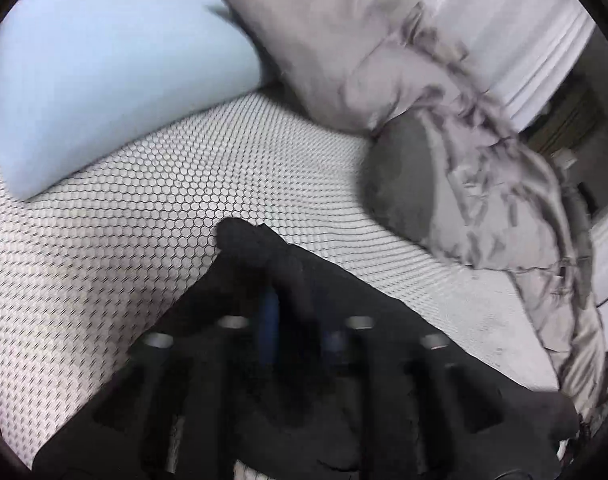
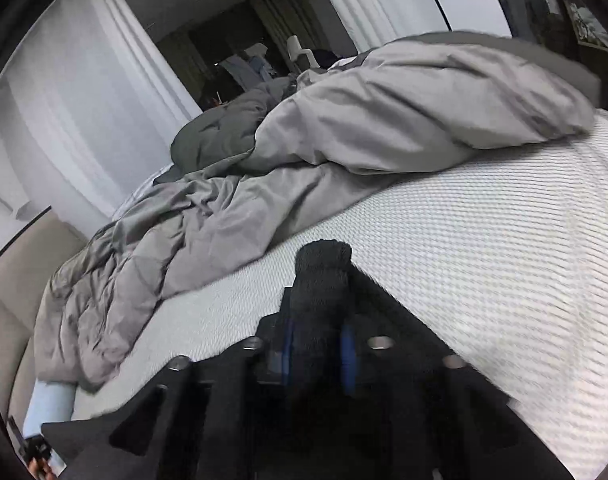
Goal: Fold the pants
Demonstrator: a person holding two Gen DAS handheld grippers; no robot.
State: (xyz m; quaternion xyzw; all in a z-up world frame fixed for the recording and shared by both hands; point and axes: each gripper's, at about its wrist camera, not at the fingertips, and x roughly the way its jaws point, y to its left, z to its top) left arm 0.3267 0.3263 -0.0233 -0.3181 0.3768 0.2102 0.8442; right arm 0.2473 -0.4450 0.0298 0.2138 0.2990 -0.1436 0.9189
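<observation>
Black pants bunched between the blue pads of both the left hand-held gripper and right hand-held gripper, just above the bed; grip uncertain, jaws part-open; fold apparently unfinished, quilt beyond.

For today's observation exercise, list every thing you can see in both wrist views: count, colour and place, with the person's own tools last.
pants: one, black, a bunched fold between each gripper's jaws
blue pillow: one, pale blue, far left on the mattress
grey pillow: one, grey, beside the blue pillow
duvet: one, grey, crumpled along the mattress's far side
mattress: one, white with honeycomb pattern, beneath everything
curtains: white, behind the bed
left gripper: one, black, blue pads, holding pants
right gripper: one, black, blue pads, holding pants
</observation>
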